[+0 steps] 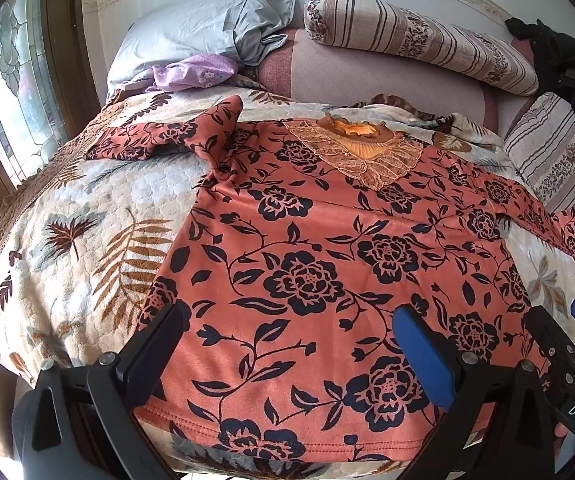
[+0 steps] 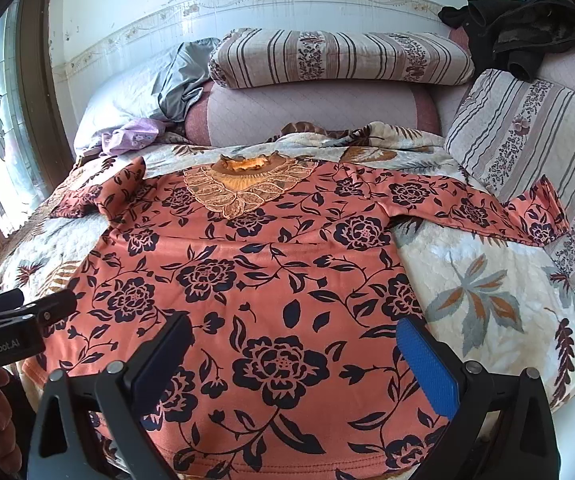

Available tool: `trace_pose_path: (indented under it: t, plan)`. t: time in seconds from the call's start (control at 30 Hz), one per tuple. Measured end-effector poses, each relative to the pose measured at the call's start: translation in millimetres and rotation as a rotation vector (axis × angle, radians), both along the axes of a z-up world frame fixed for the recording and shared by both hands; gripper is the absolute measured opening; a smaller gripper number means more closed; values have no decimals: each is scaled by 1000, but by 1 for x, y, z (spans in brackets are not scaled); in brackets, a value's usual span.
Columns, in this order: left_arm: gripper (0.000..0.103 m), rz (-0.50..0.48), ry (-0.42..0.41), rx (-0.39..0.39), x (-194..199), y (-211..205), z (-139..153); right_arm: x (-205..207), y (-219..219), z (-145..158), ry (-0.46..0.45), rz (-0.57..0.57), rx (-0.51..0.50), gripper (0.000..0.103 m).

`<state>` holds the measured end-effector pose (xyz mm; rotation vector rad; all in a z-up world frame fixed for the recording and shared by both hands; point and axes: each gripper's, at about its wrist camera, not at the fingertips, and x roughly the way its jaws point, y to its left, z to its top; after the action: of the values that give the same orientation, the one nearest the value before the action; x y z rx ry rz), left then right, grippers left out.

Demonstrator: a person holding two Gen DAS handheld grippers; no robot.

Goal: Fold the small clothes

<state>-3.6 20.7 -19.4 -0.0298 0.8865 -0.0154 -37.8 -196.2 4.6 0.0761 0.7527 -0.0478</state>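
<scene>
One top (image 1: 307,264) lies on one blanket (image 1: 87,216). Beyond the top are two striped pillows (image 2: 339,58) (image 2: 535,132), one grey pillow (image 1: 191,36), one purple cloth (image 1: 195,74) and one black garment (image 2: 527,36). Near the top's hem are two grippers (image 1: 299,344) (image 2: 303,356), each with two fingers.

Top (image 1: 307,248): orange floral, spread flat on blanket (image 1: 67,208), collar far side
Left gripper (image 1: 293,344): jaws wide apart over hem
Right gripper (image 1: 563,332): beside, at right edge

Bed (image 2: 319,108): leaf-print blanket (image 2: 467,280), floral top (image 2: 247,280) flat on it.
</scene>
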Motion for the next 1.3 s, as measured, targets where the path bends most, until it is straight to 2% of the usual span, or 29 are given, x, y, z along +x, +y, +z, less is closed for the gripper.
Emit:
trace_pose_path:
  t: [1.3]
  plan:
    - [103,-2,8,-2,4,3,-6,8,3,-3,8,7,6,103]
